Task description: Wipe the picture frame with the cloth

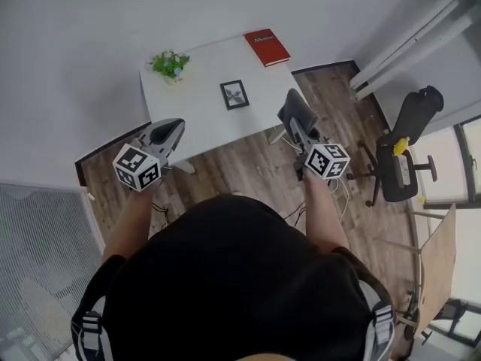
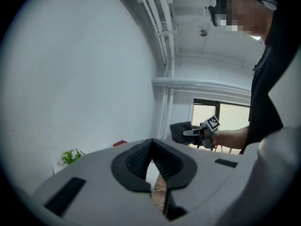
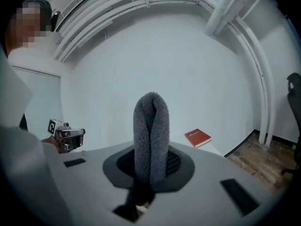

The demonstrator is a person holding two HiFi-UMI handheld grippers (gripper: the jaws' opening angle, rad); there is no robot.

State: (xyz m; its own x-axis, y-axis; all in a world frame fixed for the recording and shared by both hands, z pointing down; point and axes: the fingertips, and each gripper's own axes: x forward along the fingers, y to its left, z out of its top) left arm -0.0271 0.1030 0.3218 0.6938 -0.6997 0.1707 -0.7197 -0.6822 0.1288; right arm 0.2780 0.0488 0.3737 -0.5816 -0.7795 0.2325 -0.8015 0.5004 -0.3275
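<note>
A small black picture frame (image 1: 234,94) lies flat in the middle of the white table (image 1: 203,130), seen only in the head view. My right gripper (image 1: 291,110) hovers off the table's right front corner, shut on a folded grey cloth (image 3: 150,135) that sticks up between its jaws. That cloth (image 2: 181,132) also shows in the left gripper view. My left gripper (image 1: 173,128) hangs off the table's left front corner; its jaws (image 2: 151,144) meet at the tips with nothing between them. Both grippers are held above the floor, short of the frame.
A potted green plant (image 1: 169,65) stands at the table's back left and a red book (image 1: 267,47) lies at its back right. A black office chair (image 1: 406,149) stands to the right on the wooden floor. White walls close in behind the table.
</note>
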